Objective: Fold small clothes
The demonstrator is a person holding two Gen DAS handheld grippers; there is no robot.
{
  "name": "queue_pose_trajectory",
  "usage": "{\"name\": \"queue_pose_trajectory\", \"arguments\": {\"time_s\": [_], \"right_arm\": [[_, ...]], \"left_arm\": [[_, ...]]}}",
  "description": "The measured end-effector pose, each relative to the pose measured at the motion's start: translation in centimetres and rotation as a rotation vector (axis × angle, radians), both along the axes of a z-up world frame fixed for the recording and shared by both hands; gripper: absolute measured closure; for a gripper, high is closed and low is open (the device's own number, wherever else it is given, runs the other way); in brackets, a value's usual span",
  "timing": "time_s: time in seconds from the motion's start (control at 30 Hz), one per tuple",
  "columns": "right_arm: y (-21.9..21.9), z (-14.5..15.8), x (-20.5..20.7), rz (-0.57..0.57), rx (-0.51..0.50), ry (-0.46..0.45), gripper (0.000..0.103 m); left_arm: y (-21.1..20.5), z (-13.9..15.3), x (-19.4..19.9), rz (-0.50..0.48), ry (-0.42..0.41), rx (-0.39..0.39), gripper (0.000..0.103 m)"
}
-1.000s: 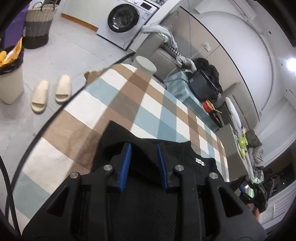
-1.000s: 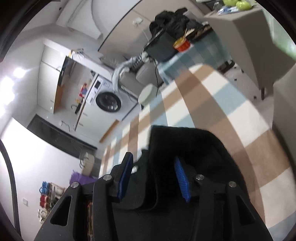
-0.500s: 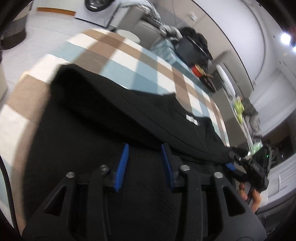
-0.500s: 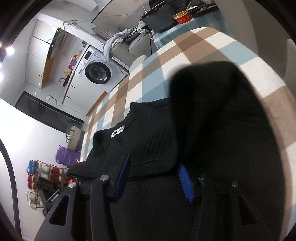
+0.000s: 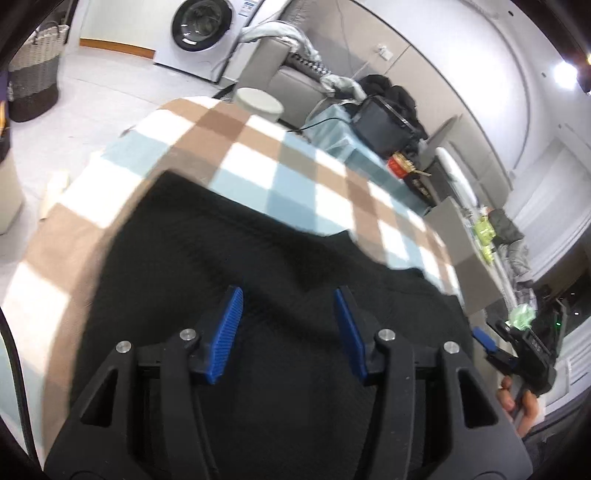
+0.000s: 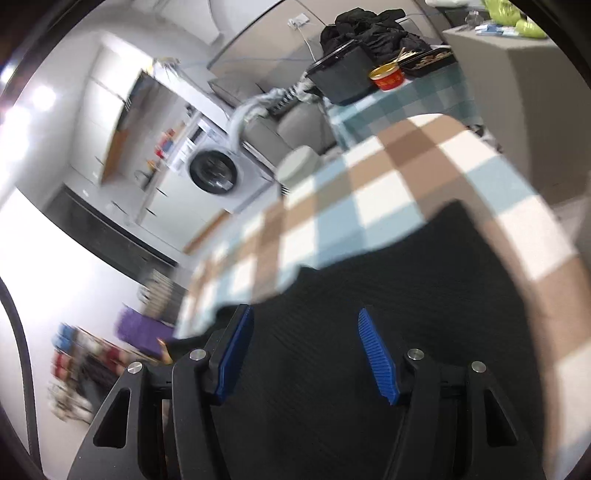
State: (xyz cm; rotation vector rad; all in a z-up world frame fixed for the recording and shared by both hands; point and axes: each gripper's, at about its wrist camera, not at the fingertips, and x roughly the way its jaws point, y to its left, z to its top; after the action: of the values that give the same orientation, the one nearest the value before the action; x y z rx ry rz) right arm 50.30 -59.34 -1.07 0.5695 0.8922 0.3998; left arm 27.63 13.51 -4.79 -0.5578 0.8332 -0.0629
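Where black garment passes under frame, near hem cut off.

Checked cloth in brown, white and pale blue, spread flat. White washing machine, front-loading, against the far wall. Woven basket, two-tone, on the floor at left. Round white stool at the cloth's far edge. Side table with teal checked cover, bearing a black tray and a red tub. Heap of dark clothes behind.
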Motion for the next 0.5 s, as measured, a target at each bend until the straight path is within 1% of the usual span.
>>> {"name": "queue_pose_trajectory", "arguments": {"time_s": [0.03,0.13,0.2,0.3,0.37,0.47,0.5], "right_arm": [[-0.4,0.0,-1.0,0.002,-0.044,0.01,0.042],[-1.7,0.0,-3.7,0.008,-0.12,0.03,0.042],[-2.9,-0.3,-6.5,0.007,-0.189,0.038,0.042],[-4.4,-0.6,-11.0,0.014,-0.284,0.047,0.042],[-5.2,-0.9,-13.0,0.019,-0.308,0.049,0.042],[-6.2,-1.8,-16.3,0.039,-0.336,0.062,0.042],[-6.4,-2.2,-17.1,0.042,-0.343,0.064,0.042]], "left_arm": [[0.3,-0.1,-0.8,0.008,0.009,0.016,0.056],[1.4,-0.7,-4.0,0.034,0.052,0.077,0.056],[1.9,-1.3,-6.5,0.038,0.078,0.119,0.055],[2.3,-1.6,-10.7,0.047,0.093,0.17,0.052],[2.4,-2.0,-13.3,0.04,0.104,0.18,0.046],[2.6,-3.0,-16.2,0.037,0.134,0.175,0.046],[2.6,-3.1,-17.1,0.031,0.124,0.175,0.046]]}}
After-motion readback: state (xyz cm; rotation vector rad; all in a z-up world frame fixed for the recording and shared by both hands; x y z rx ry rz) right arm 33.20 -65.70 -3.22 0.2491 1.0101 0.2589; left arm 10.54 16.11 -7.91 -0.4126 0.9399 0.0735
